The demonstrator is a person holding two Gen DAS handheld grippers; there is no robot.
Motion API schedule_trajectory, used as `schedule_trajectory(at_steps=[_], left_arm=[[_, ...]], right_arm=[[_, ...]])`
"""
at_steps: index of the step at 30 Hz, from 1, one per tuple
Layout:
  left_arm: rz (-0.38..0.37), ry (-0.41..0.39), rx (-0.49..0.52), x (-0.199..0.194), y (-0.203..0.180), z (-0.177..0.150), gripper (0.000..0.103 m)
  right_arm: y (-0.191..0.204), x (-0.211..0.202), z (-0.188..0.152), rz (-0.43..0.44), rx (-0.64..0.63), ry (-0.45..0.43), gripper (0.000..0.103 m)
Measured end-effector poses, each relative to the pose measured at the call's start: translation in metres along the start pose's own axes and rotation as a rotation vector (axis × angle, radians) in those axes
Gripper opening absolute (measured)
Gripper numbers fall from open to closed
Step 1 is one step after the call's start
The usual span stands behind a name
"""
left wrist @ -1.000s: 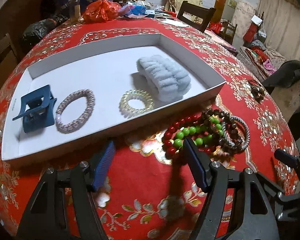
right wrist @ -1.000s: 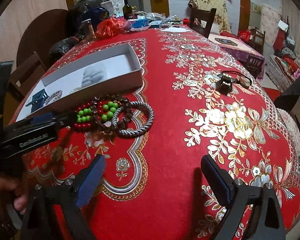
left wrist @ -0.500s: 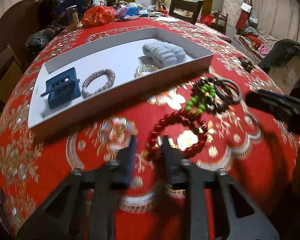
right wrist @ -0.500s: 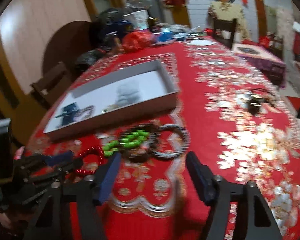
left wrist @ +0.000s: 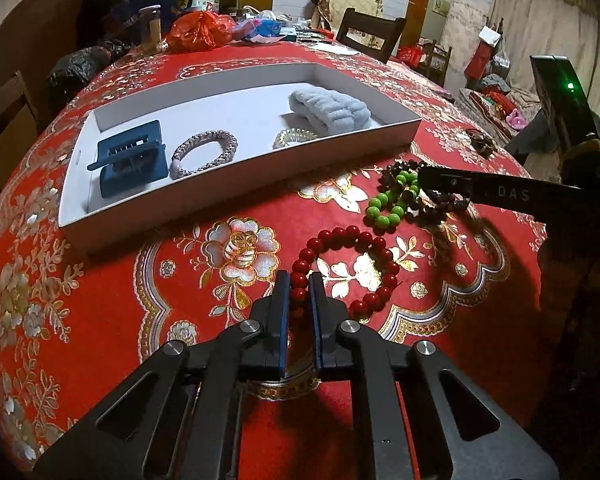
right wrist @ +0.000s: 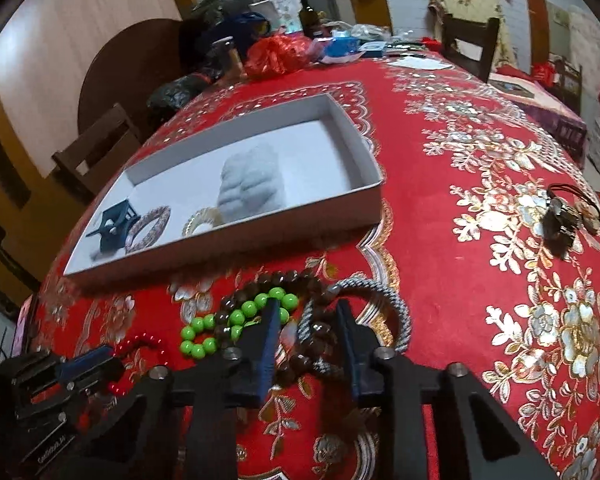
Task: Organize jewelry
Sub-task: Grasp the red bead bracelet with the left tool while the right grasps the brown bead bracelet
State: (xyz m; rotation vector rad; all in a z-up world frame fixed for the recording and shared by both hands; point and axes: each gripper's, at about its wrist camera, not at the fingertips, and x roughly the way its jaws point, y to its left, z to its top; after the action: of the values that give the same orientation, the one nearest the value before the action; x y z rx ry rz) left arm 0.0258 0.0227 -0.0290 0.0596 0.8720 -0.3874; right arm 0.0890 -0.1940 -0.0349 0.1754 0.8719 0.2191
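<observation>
My left gripper (left wrist: 299, 280) is shut on the near left side of a red bead bracelet (left wrist: 374, 240) that lies on the red tablecloth, pulled away from the pile. My right gripper (right wrist: 306, 308) is open, its fingers straddling the pile: a dark brown bead bracelet (right wrist: 288, 280), a green bead bracelet (right wrist: 236, 318) and a grey braided bracelet (right wrist: 404, 316). The white tray (left wrist: 236, 208) holds a blue hair claw (left wrist: 130, 158), a pink braided band (left wrist: 204, 152), a clear coil tie (left wrist: 294, 136) and a pale blue scrunchie (left wrist: 328, 110).
A small dark hair tie with charms (right wrist: 564, 216) lies to the right on the cloth. Bags, a bottle and a red plastic bag (left wrist: 202, 30) crowd the table's far end. Chairs stand at the far side (left wrist: 370, 34) and left.
My left gripper has shut on the red bracelet and drawn it toward me, out of the pile. My right gripper has moved in and narrowed around the remaining bracelets.
</observation>
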Motion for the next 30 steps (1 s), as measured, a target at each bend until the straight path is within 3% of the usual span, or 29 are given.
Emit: schedule_trajectory(at_steps=[2,7,15,22,30], left_arm=[[-0.004,-0.001,-0.005,-0.001,0.001,0.000,0.008],[-0.012,-0.002,-0.015,-0.002,0.003,-0.001,0.008],[-0.047,-0.027,-0.062,-0.007,0.013,-0.002,0.008],[-0.066,-0.107,-0.054,-0.021,0.014,-0.005,0.008],[-0.064,-0.115,-0.077,-0.023,0.017,-0.004,0.008]], right_arm=[[0.000,-0.001,-0.001,-0.001,-0.002,0.001,0.010],[0.004,-0.016,-0.003,-0.014,-0.027,-0.056,0.010],[0.014,-0.074,-0.009,0.076,0.023,-0.203,0.009],[0.018,-0.069,-0.025,0.031,0.025,-0.137,0.009],[0.026,-0.062,-0.032,0.015,-0.015,-0.103,0.009]])
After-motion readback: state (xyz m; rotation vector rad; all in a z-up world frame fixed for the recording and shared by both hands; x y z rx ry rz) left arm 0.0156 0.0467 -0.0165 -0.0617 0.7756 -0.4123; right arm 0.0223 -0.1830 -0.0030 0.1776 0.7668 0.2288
